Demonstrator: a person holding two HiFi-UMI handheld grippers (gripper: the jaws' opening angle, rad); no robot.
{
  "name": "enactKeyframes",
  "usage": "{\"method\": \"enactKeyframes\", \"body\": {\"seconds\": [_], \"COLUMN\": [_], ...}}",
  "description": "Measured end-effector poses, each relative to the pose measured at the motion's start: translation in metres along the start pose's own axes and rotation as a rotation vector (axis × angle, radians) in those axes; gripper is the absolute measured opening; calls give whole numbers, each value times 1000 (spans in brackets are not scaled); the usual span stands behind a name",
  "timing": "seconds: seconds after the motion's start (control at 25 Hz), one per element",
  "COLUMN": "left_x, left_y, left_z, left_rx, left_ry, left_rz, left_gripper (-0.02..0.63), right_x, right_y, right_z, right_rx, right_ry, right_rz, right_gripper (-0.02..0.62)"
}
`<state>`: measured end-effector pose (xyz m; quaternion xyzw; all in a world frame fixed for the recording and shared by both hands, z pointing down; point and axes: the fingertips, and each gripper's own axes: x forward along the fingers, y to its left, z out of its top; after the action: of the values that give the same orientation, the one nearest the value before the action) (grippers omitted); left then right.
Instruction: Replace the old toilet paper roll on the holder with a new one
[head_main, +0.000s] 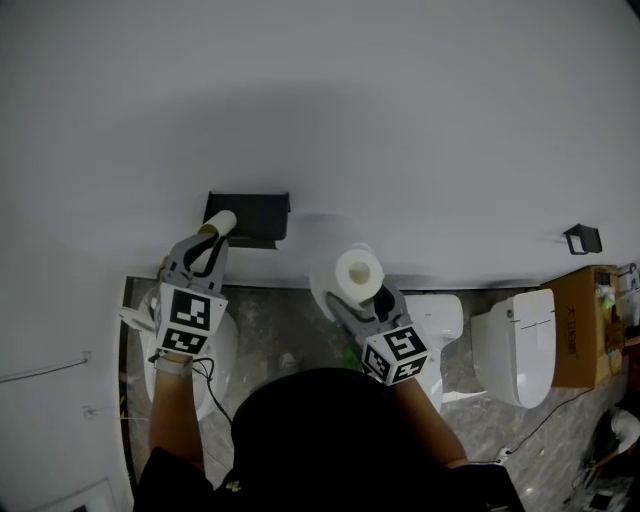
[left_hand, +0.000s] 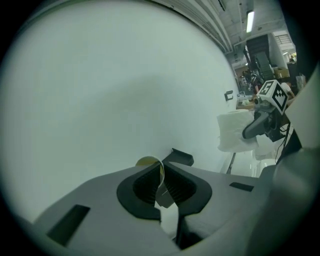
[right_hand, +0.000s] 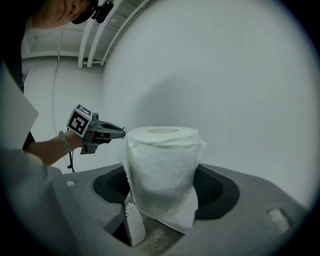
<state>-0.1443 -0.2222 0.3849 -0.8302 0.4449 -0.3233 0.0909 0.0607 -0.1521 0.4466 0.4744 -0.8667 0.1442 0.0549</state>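
Observation:
A black paper holder (head_main: 250, 217) is fixed to the white wall. Just left of it my left gripper (head_main: 212, 238) is shut on the old cardboard tube (head_main: 222, 222). In the left gripper view the tube (left_hand: 150, 162) is squashed flat between the pads (left_hand: 176, 186) of that gripper (left_hand: 161, 187). My right gripper (head_main: 355, 292) is shut on the new toilet paper roll (head_main: 358, 272), to the right of the holder and lower in the picture. In the right gripper view the roll (right_hand: 162, 165) stands upright between the jaws of the right gripper (right_hand: 162, 192), with a loose sheet hanging down its front.
A white toilet (head_main: 222, 352) sits below the left hand, another (head_main: 442, 318) below the right, and a third (head_main: 515, 345) further right. A cardboard box (head_main: 585, 325) stands at the far right. A small black hook (head_main: 583, 238) is on the wall.

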Motion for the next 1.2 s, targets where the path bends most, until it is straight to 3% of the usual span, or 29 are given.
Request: {"method": "enactKeyframes", "body": {"seconds": [0.36, 0.76, 0.92, 1.2], "left_x": [-60, -95, -101, -98], "left_y": [-6, -31, -41, -48], "left_z": [-31, -99, -121, -139], "left_rx": [-194, -355, -419, -440], "left_ry": [-69, -10, 7, 29], "left_rz": [139, 224, 229, 199], "left_gripper": [35, 35, 35, 35], "right_x": [15, 33, 39, 48], "right_y": [37, 73, 85, 96], "right_z": [-5, -15, -19, -23], "right_rx": [-18, -45, -59, -72], "right_ry": [25, 63, 78, 91], "right_rz": [102, 186, 210, 218], "right_gripper": [360, 360, 360, 360]}}
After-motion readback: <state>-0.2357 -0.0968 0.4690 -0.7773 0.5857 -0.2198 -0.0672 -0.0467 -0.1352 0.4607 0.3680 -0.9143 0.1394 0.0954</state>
